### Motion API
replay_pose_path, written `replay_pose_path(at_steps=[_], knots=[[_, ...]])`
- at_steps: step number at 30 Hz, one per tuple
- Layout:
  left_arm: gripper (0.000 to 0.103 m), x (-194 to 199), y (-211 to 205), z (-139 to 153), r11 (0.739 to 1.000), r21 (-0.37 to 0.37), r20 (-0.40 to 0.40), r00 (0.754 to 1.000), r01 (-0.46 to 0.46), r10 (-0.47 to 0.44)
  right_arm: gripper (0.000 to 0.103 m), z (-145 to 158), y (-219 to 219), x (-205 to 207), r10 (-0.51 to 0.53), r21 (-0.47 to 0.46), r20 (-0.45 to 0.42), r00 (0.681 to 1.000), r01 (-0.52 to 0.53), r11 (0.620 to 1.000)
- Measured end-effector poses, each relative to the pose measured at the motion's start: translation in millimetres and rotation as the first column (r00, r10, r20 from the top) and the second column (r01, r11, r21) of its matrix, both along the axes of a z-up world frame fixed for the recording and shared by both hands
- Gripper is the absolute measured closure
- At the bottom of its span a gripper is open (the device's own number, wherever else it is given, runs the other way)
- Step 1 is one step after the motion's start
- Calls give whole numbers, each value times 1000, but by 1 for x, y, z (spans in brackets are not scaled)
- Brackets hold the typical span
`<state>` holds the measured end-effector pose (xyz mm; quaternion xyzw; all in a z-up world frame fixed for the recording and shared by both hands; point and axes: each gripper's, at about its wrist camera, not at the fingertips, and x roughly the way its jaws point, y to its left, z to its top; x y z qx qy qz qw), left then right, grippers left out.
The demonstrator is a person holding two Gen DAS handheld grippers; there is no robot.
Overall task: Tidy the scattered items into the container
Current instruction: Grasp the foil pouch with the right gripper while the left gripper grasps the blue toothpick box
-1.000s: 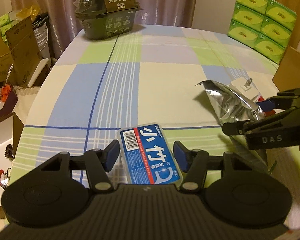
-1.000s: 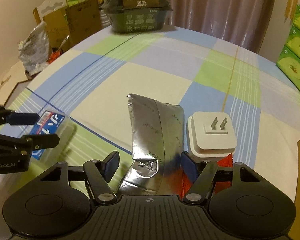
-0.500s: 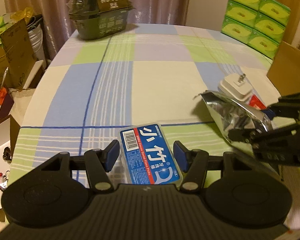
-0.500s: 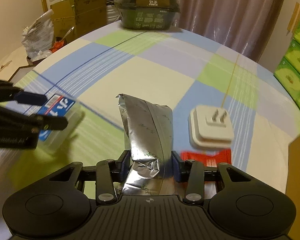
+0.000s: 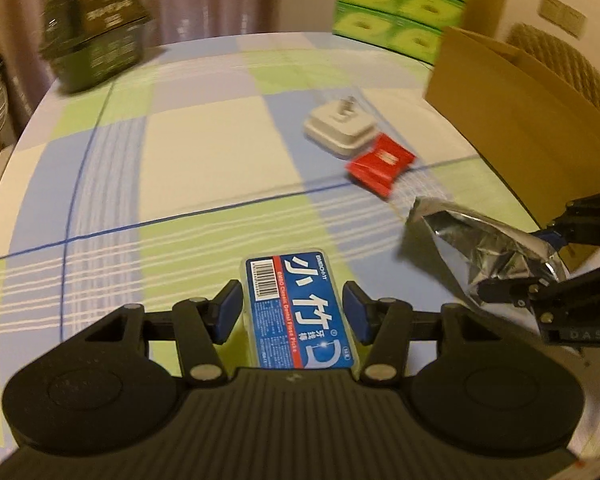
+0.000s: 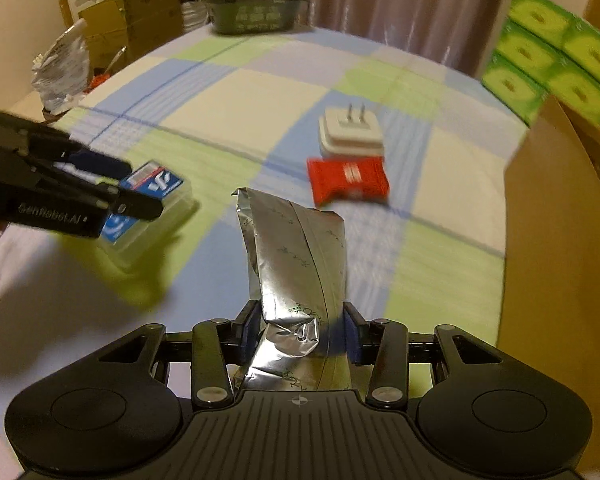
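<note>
The right gripper (image 6: 302, 334) fingers pinch the crumpled silver foil pouch (image 6: 296, 264) by its lower end; a loose hold may drop it short of the brown cardboard box (image 5: 512, 92). The left gripper (image 5: 292, 312) fingers are closing around the clear blue-labelled floss case (image 5: 300, 312) above the checked table (image 5: 200, 160).

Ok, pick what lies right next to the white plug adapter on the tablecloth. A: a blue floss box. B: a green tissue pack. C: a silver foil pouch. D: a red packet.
D: the red packet lies against the near edge of the white plug adapter; the floss box and the foil pouch are in the grippers, away from it.
</note>
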<state>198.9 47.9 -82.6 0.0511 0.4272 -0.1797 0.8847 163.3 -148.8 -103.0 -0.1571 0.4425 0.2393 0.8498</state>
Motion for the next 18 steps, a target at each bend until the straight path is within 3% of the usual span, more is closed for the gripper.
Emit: replay_pose_path(at_steps=[3, 7, 18], knots=[[53, -4, -8, 0, 1000, 17, -1, 1000, 23, -23, 63, 2, -8, -13, -7, -4, 9, 1000, 7, 1000], [41, -4, -15, -6, 996, 75, -23, 998, 55, -53, 33, 3, -9, -14, 3, -22, -13, 1000, -4, 1000], [40, 9, -11, -17, 998, 43, -95, 995, 36, -32, 33, 1, -8, 7, 12, -17, -86, 996, -13, 1000]])
